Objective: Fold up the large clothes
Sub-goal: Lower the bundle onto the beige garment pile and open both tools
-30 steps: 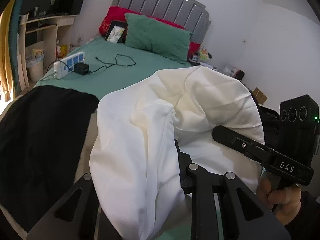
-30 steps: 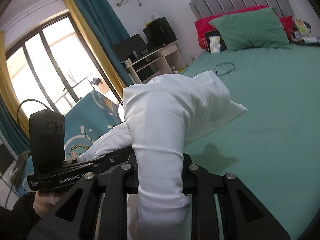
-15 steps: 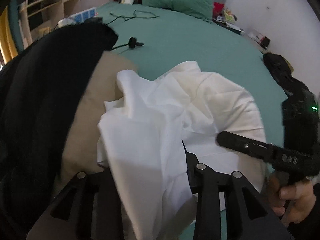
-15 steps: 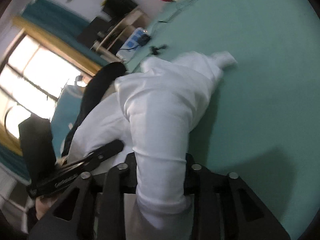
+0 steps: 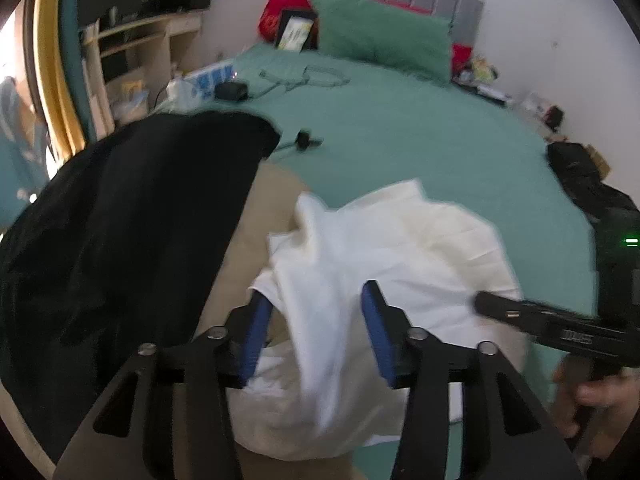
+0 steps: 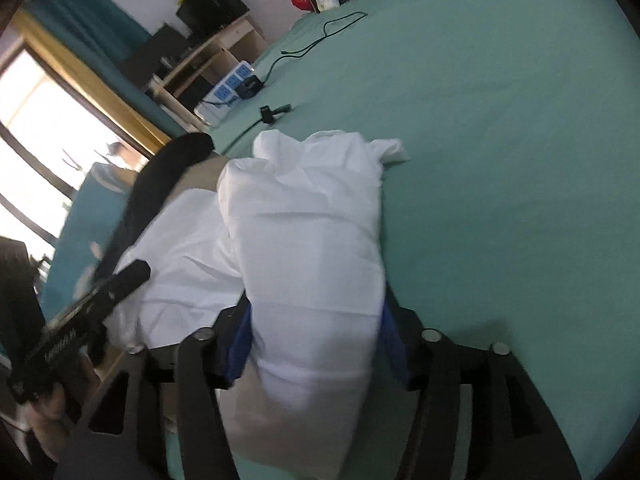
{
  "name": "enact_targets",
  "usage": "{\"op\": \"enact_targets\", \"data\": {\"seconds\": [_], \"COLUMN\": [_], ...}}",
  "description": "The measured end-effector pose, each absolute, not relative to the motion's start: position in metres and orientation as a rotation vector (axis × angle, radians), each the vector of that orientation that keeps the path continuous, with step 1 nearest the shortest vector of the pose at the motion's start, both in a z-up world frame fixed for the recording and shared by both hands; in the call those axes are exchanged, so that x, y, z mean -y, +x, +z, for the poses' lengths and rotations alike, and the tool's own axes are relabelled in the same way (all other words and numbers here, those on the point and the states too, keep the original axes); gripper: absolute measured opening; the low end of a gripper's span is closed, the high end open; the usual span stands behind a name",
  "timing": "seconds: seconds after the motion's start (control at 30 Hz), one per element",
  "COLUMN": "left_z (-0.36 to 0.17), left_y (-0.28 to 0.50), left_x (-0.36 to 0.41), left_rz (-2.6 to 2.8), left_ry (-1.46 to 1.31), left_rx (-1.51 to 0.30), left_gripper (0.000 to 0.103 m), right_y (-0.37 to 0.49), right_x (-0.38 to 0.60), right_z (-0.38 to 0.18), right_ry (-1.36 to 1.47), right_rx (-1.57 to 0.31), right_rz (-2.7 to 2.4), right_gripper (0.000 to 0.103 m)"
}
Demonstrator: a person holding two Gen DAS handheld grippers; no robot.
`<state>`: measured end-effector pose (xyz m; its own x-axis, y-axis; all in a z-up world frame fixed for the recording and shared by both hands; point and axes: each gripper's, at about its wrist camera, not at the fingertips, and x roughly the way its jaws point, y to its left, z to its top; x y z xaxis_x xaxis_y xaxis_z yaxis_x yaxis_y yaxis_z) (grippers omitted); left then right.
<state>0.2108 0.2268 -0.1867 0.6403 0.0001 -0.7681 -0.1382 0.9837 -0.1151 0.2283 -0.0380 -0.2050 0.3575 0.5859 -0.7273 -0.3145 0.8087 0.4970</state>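
A white garment lies bunched on the near part of the green bed. My left gripper is open, its blue pads spread on either side of a fold of the cloth. My right gripper is also open, with a thick roll of the white garment lying between its fingers. The right gripper shows at the right of the left wrist view. The left gripper shows at the left of the right wrist view.
A black garment and a tan one lie left of the white one. A power strip, charger and cables lie further up the bed. Pillows are at the headboard. A desk stands left.
Both grippers have lowered the white garment from the air onto the bed and opened their jaws; the cloth now lies loose between the fingers.
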Motion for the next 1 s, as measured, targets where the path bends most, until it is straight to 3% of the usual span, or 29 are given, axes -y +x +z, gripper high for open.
{"op": "enact_targets", "data": {"seconds": [0.07,0.13,0.67,1.0], "left_z": [-0.205,-0.211,-0.186,-0.153], "left_y": [0.216,0.214,0.169,0.113], "left_x": [-0.236,-0.234,-0.222,-0.200], "left_rz": [0.082,0.087,0.191,0.219], "left_ry": [-0.213,-0.177,-0.167,-0.260], "left_rx": [-0.937,-0.927,-0.932,-0.828], "left_gripper": [0.052,0.052,0.052,0.052], "right_y": [0.223,0.222,0.202,0.172], "right_x": [0.044,0.048,0.078,0.102], "right_z": [-0.202,-0.201,-0.178,-0.165], "right_ry": [0.216,0.176,0.100,0.065], "right_rx": [-1.061,-1.070,-1.074,-1.058], "right_rz": [0.543,0.527,0.481,0.467], "right_gripper": [0.076,0.077,0.078,0.078]}}
